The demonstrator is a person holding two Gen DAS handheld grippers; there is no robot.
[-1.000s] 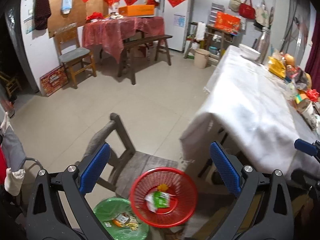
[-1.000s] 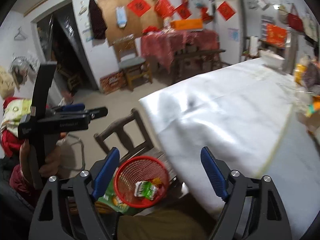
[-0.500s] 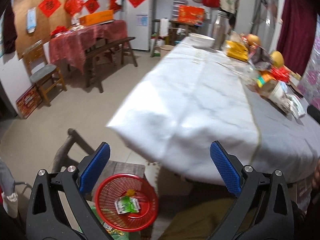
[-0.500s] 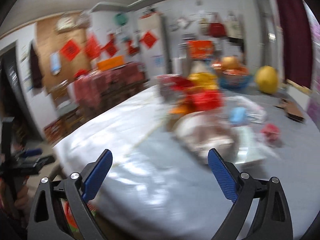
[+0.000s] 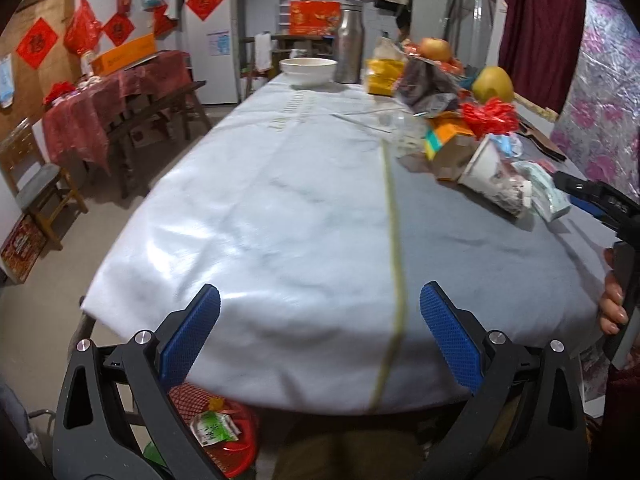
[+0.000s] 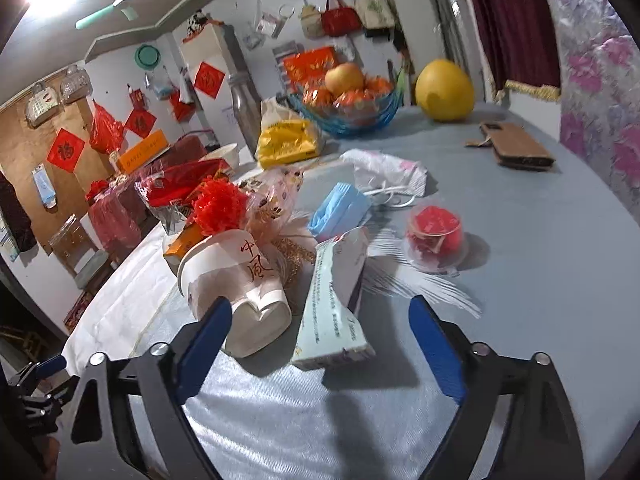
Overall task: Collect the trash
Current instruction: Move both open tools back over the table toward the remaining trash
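Light litter within reach of the right gripper

The crushed paper cup and the pale blue wrapper lie on the near part of the table, just ahead of the right gripper. Both look light and soft; the cup's dented wall or the wrapper's middle should pinch easily. Its jaws are closing from wide, touching nothing. The left gripper hangs spread and empty over the near table edge, above the red basket

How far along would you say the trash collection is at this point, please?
Done: one green wrapper lies in the red basket. In hand: nothing; the right gripper, jaws closing, nears the crushed paper cup and pale packet. Left: that clutter, including the blue face mask.
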